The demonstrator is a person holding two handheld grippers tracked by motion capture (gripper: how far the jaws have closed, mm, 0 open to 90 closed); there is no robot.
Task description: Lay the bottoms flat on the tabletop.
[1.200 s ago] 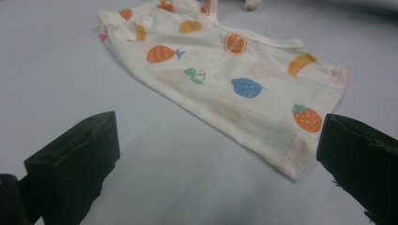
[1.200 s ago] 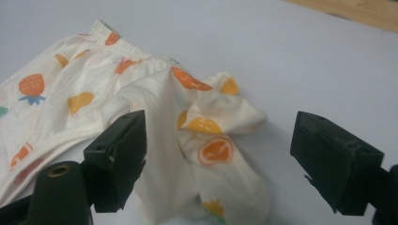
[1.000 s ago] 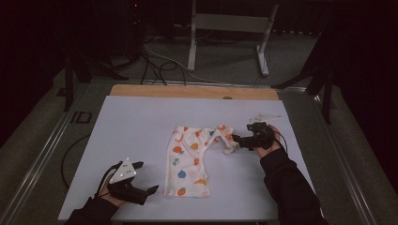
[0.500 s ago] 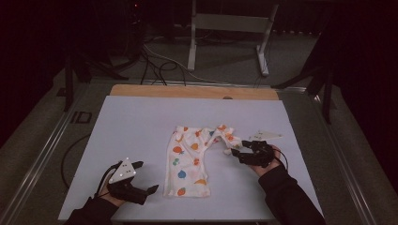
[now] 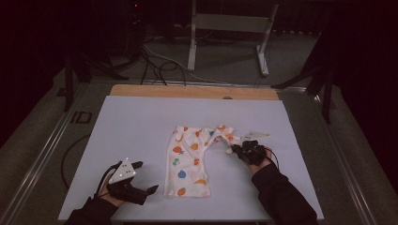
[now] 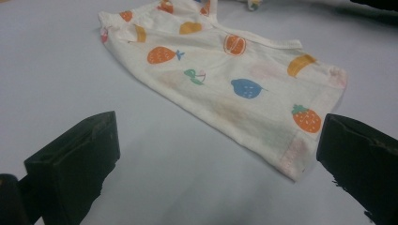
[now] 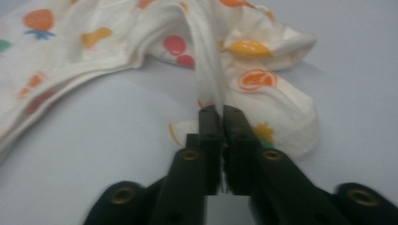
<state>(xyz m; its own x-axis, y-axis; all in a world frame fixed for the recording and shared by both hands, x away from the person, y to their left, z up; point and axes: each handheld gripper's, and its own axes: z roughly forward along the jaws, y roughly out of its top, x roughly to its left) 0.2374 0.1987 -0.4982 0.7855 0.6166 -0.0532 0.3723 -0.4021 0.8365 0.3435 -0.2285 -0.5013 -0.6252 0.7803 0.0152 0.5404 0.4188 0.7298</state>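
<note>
since the earlier frame the right gripper (image 5: 236, 150) has dropped lower and come back toward the person's edge of the table (image 5: 141, 122), and its jaws have just been closing; they are now clenched on a pinched fold of the baby trousers (image 5: 192, 159), with the cloth drawn up thin between the pads in the right gripper view (image 7: 217, 117). the left gripper (image 5: 143, 178) sits where it was, near the front left corner.

the trousers are cream cotton printed with small fruits (strawberries, oranges, a blue one) and lie right of the table's middle. one leg runs flat and straight toward the front edge; the other is bunched and crumpled out to the right, where the fold is caught.

the right hand (image 5: 256, 157) lies low over the table, forearm coming in from the front edge. the left gripper rests released, jaws wide apart, pointing at the hem of the flat leg (image 6: 291, 154) without touching it.
</note>
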